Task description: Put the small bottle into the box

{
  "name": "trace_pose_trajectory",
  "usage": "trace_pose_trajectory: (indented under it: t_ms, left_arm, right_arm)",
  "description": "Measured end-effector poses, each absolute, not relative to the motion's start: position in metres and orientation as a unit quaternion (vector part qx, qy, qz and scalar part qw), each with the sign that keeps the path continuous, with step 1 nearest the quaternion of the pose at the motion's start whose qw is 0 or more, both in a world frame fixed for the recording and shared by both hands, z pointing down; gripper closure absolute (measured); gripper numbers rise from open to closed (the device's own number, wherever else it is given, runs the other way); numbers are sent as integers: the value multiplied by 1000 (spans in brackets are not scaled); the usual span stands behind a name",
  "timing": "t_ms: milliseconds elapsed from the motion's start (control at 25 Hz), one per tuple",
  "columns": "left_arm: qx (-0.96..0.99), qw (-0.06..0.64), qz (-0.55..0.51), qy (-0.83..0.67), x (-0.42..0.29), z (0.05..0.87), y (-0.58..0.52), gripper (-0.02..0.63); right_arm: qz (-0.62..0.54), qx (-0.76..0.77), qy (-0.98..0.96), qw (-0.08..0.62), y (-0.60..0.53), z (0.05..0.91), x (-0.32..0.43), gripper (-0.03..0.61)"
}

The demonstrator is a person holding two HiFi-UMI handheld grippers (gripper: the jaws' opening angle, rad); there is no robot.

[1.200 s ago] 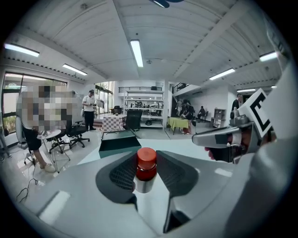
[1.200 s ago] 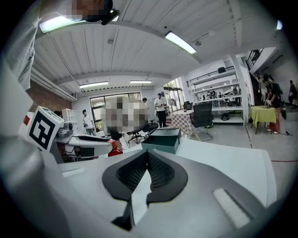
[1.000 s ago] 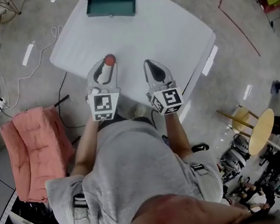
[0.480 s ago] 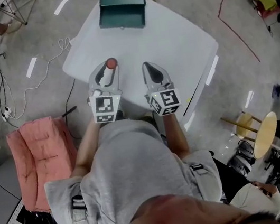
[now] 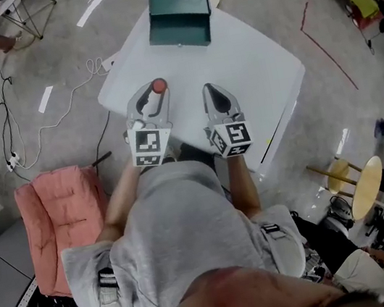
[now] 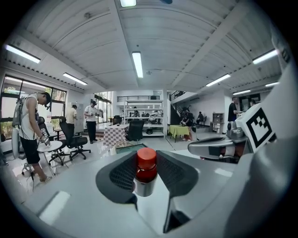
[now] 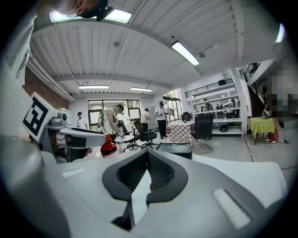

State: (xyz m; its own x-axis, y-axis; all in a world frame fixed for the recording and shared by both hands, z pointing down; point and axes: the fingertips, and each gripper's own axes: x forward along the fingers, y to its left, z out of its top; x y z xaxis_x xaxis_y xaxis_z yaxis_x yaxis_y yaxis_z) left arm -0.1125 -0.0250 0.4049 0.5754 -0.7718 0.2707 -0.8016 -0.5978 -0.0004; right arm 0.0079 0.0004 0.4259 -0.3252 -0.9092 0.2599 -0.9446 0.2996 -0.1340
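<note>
The left gripper [image 5: 154,93] has its fingers clamped on the small bottle [image 6: 146,162]. The bottle stands upright between the pads, with its red cap rising above the fingertips. The right gripper [image 7: 148,173] is empty, its fingers closed together at the tips.

The step in hand is judged to be carrying the bottle to the box. Keep the clamp firm and the bottle upright, and release only above the opening. The open dark-green box [image 5: 179,17] lies well ahead of both sets of fingers, at the far edge of the bench [image 5: 249,58].
</note>
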Motion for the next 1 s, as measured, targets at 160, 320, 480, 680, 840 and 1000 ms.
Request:
trace_pose_trajectory:
  t_ms: [160,320,480,680,840,1000]
  left_arm:
    - [886,60,114,-446,-116,400,-33,477]
    - [882,57,112,-454,-120,398,-46,477]
    - [879,63,112,-458,-119,401,-59,477]
    - [877,75,119,-459,-114,411,-82,477]
    - [877,73,127,-457,-106,417,-104,477]
    - [876,77,135,-457,-103,425,-131,477]
  right_arm:
    - [128,576,-804,71,-7,424,6,575]
    - [124,571,-808,73,-15,420,4,575]
    - [120,571,-809,72,-28,419,8,575]
    - [127,566,-811,76,-52,426,11,575]
    - [134,560,-814,78,-70,435,13,575]
    - [137,554,-817,80,-94,444,11,575]
